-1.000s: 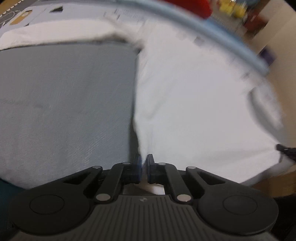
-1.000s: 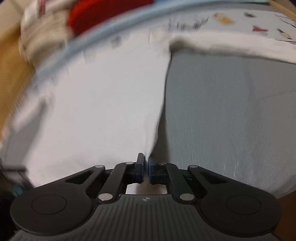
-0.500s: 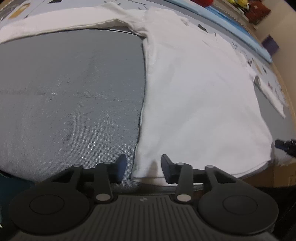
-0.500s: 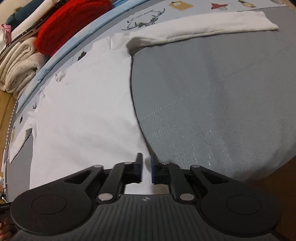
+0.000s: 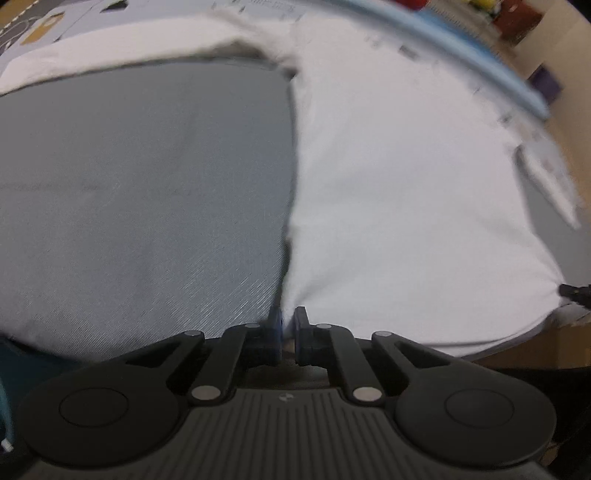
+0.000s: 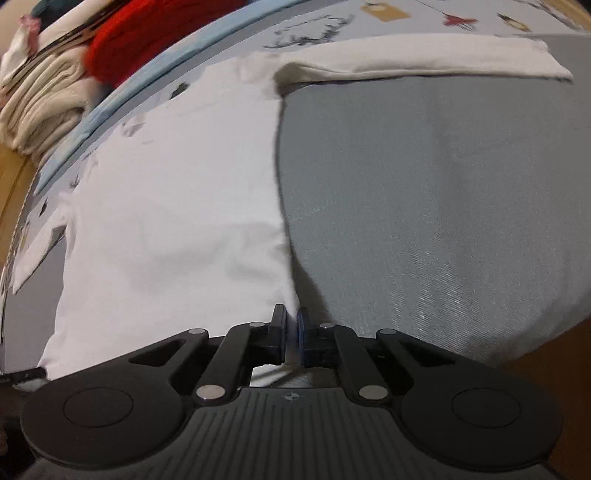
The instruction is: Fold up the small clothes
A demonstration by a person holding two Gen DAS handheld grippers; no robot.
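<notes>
A white long-sleeved shirt [image 5: 399, 192] lies spread on a grey mat [image 5: 140, 192], sleeves stretched out to the sides. My left gripper [image 5: 287, 321] is shut on the shirt's near left hem corner, and the cloth puckers toward its fingers. In the right wrist view the same shirt [image 6: 177, 221] lies left of the mat [image 6: 443, 192], one sleeve [image 6: 417, 61] running to the right at the far side. My right gripper [image 6: 291, 319] is shut on the shirt's near right hem corner. The right gripper's tip [image 5: 572, 291] shows at the left view's right edge.
A stack of folded cream cloth [image 6: 40, 107] and a red knit [image 6: 147, 40] lie at the far left beyond a blue border [image 6: 166, 70]. A patterned sheet [image 6: 406, 14] lies under the mat. The wooden floor [image 6: 554, 424] shows past the near edge.
My left gripper was open around the hem corner half a second ago and has now closed on it. My right gripper stays shut on its corner. Both views have shifted slightly.
</notes>
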